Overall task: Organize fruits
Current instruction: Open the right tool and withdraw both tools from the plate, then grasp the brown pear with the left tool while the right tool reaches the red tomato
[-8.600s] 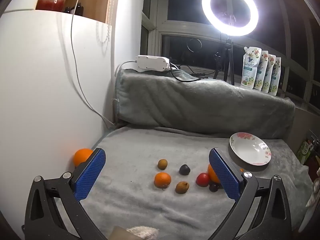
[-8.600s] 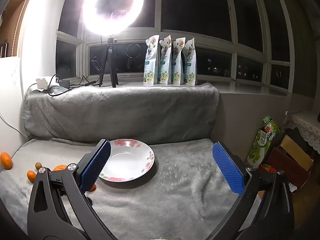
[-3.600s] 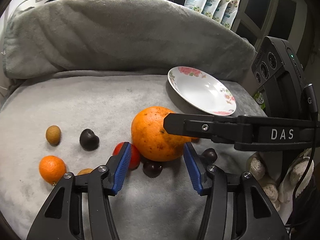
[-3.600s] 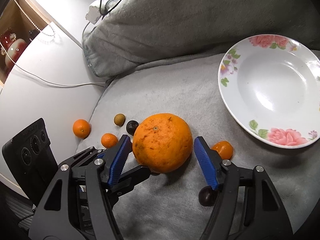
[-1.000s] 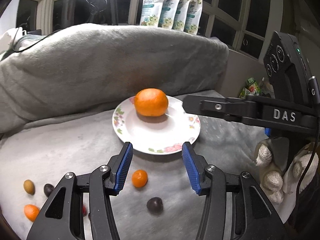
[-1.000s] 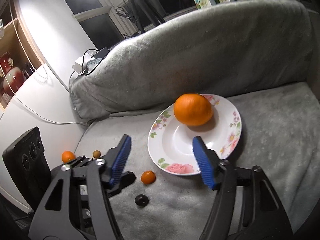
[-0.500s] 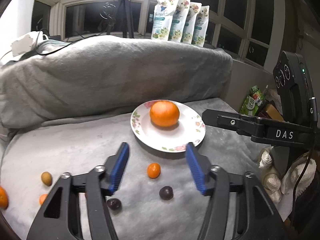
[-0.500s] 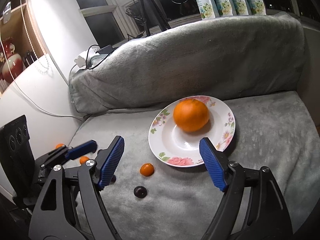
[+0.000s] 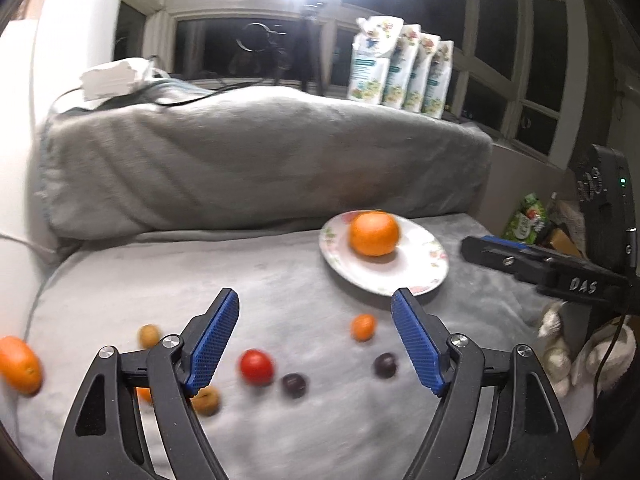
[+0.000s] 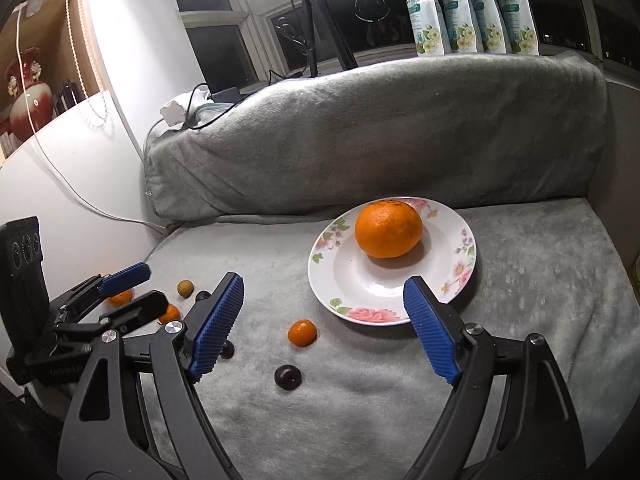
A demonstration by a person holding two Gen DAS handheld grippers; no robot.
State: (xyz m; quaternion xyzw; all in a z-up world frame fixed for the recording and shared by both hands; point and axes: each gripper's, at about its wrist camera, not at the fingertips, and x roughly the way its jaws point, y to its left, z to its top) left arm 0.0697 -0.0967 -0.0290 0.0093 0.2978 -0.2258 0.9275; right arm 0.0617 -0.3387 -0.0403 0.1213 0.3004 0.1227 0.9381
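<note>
A big orange [image 10: 388,230] lies in the flowered white plate [image 10: 460,276]; both also show in the left wrist view, the orange [image 9: 374,233] on the plate [image 9: 424,268]. Small fruits lie loose on the grey blanket: a small orange [image 10: 302,333], a dark plum [image 10: 287,377], a red tomato [image 9: 256,367], another plum [image 9: 294,385], a brown fruit [image 9: 148,335] and an orange [image 9: 18,365] at far left. My left gripper [image 9: 314,340] is open and empty above the loose fruits. My right gripper [image 10: 326,330] is open and empty, just in front of the plate.
A rolled grey blanket [image 10: 380,128] backs the surface. Pouches [image 10: 468,8] and a tripod [image 10: 316,16] stand on the sill behind. A white wall [image 10: 60,168] bounds the left. Bags and boxes [image 9: 532,224] sit past the right edge.
Both grippers have pulled back from the plate and opened wider. The left view has swung left, bringing more loose fruits into sight. The big orange stays in the plate.
</note>
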